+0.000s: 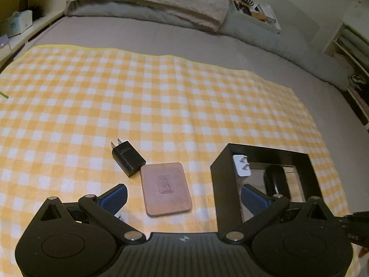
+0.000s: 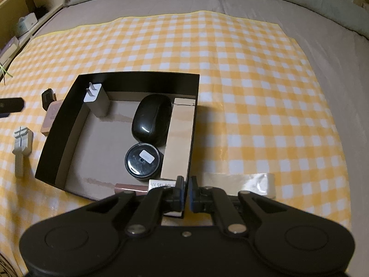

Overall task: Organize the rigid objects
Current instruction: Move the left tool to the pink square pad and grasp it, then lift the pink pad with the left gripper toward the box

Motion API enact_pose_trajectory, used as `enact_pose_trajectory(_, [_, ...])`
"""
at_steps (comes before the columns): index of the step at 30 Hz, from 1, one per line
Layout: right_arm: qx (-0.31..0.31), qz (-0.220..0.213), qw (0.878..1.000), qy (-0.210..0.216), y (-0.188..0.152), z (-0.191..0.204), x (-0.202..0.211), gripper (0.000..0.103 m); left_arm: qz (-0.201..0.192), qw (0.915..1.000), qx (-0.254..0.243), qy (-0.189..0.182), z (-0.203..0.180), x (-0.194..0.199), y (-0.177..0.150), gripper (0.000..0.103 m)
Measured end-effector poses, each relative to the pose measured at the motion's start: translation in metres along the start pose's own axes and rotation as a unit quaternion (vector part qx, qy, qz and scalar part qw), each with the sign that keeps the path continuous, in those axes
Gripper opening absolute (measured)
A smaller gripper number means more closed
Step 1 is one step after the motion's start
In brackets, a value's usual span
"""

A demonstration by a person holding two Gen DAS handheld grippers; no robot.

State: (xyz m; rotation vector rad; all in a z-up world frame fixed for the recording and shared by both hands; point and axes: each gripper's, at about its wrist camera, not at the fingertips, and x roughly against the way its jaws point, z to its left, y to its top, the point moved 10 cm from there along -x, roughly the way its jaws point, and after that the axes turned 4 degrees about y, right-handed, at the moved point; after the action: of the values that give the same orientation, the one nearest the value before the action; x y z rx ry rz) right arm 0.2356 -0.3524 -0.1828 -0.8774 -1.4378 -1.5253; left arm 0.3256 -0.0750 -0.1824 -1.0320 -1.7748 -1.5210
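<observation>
In the left wrist view my left gripper [image 1: 184,198] is open and low over the checked cloth, with nothing held. A flat pinkish-brown pad [image 1: 166,189] lies between its blue fingers [image 1: 113,198]. A black charger [image 1: 128,161] lies just beyond the pad. The open black box [image 1: 215,184] stands to the right. My right gripper [image 2: 186,191] is shut on the box's right wall [image 2: 192,138] near its front corner. Inside the box are a white charger [image 2: 95,99], a black oval case [image 2: 152,118], a round black jar [image 2: 142,160] and a small gel polish carton [image 2: 161,184].
A white plug adapter [image 2: 22,143] lies on the yellow checked cloth [image 2: 253,92] left of the box, partly hidden under my left finger in the left wrist view. A clear shiny strip [image 2: 253,182] lies right of the box. Pillows [image 1: 150,0] and a white tray [image 1: 253,9] are at the bed's far end.
</observation>
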Motion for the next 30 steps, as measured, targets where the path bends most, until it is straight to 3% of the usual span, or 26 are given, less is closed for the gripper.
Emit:
enact_pose_trajectory(6, [-0.004, -0.001, 1.0, 0.003, 0.001, 0.0, 0.0, 0.005, 0.032, 0.999, 0.011, 0.029, 0.001, -0.037, 0.003, 0.101])
enact_pose_trajectory(11, [-0.002, -0.003, 1.0, 0.008, 0.001, 0.0, 0.0, 0.01, 0.063, 0.9963, -0.002, 0.059, -0.002, -0.066, -0.001, 0.083])
enact_pose_trajectory(15, [0.0, -0.005, 1.0, 0.011, 0.0, 0.002, 0.001, 0.01, 0.081, 0.994, -0.004, 0.073, -0.005, -0.083, -0.007, 0.08])
enact_pose_trajectory(21, [0.001, -0.005, 1.0, 0.013, -0.001, 0.003, 0.001, 0.01, 0.083, 0.9934, 0.027, 0.075, -0.004, -0.095, -0.013, 0.079])
enact_pose_trajectory(23, [0.001, -0.005, 1.0, 0.013, -0.001, 0.004, 0.001, 0.01, 0.08, 0.9927, 0.033, 0.084, 0.002, -0.096, -0.016, 0.067])
enact_pose_trajectory(30, [0.007, -0.003, 1.0, 0.01, -0.003, 0.006, -0.001, 0.01, 0.074, 0.9928, 0.035, 0.088, 0.024, -0.095, -0.015, 0.066])
